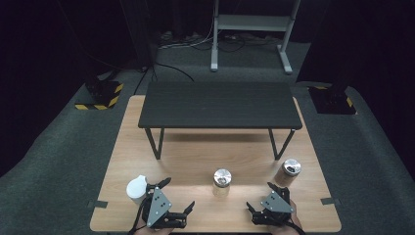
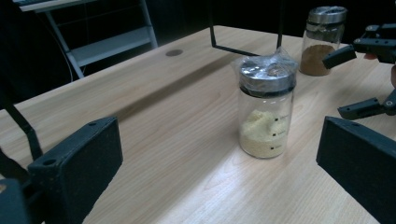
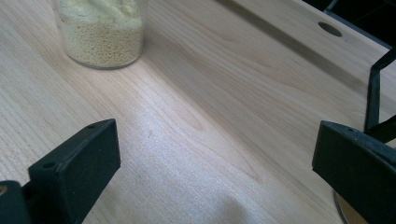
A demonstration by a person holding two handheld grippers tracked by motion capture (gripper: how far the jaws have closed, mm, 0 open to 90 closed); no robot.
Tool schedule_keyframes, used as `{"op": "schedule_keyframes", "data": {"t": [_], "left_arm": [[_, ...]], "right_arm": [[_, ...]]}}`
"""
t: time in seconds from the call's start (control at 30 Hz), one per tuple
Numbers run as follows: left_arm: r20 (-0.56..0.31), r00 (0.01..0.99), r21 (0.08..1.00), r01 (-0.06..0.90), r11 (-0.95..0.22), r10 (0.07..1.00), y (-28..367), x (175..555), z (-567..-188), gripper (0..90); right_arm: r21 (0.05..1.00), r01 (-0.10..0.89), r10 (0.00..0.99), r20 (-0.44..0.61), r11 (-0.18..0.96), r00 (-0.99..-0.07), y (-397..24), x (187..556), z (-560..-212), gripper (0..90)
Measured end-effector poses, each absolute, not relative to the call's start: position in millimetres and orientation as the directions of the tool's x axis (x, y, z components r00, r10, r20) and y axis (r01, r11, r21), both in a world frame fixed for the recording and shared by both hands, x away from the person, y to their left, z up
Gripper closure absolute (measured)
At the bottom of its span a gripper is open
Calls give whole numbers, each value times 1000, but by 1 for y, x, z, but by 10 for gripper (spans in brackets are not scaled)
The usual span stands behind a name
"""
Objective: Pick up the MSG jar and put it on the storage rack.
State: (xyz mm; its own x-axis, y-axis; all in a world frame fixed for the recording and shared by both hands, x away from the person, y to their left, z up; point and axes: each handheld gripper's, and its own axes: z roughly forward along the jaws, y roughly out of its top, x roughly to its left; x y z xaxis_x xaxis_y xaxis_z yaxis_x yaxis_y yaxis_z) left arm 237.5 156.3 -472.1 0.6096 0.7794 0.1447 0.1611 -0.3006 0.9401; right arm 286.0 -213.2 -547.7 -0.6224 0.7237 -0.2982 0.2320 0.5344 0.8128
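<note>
From above, both are waiting spread and empty: left hand-held gripper (image 1: 177, 196), right hand-held gripper (image 1: 261, 196), yellow-powder jar (image 1: 221, 182) standing between them on the counter (image 1: 195, 156). Left gripper view: it's lining up on that jar (image 2: 266, 109). Right gripper view: jar base (image 3: 100, 35) sitting ahead-left. Next, probably closing in around the glass.

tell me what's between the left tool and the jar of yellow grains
Nothing: in the left gripper view, bare wood of the table runs from the open left tool to the jar of yellow grains.
</note>
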Motion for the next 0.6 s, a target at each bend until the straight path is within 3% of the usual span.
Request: {"op": "schedule_keyframes", "data": {"t": [0.6], "left_arm": [[143,549,953,149,-265,824,191,234,-459,4]], "right_arm": [[814,229,723,-298,533,-624,-214,286,-548,0]]}}
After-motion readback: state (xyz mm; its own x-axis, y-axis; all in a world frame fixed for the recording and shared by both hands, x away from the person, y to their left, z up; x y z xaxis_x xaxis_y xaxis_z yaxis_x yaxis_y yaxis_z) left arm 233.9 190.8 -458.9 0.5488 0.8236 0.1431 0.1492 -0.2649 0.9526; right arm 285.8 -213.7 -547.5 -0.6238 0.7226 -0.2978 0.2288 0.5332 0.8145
